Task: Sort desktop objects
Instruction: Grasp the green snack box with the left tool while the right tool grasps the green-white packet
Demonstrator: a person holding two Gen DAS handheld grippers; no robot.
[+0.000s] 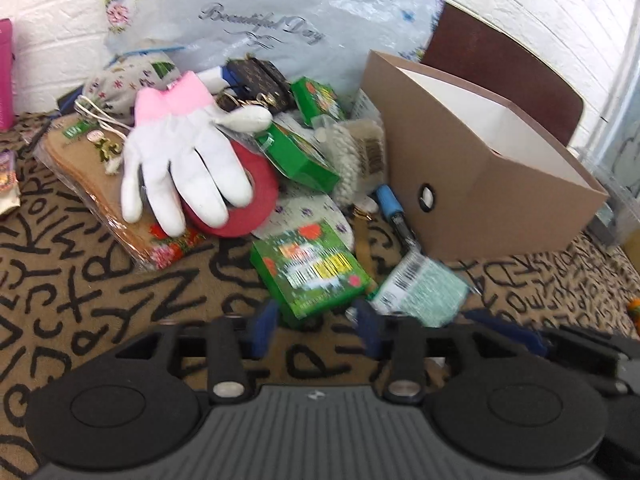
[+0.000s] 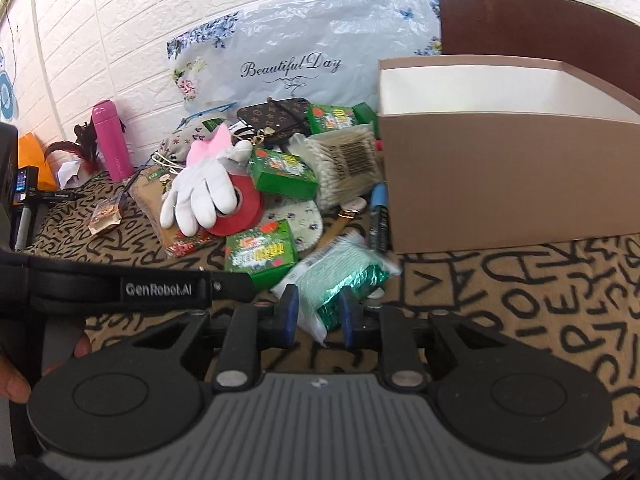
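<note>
Both grippers poised at the pile beside the box

My right gripper pinches the green-and-white packet, presumably bound for the cardboard box just beside it. My left gripper hangs part-open around the nearest green box on the bench, not gripping.

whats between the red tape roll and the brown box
In the right wrist view, a green packet and a bag of cotton swabs lie between the red tape roll and the brown box.
</note>
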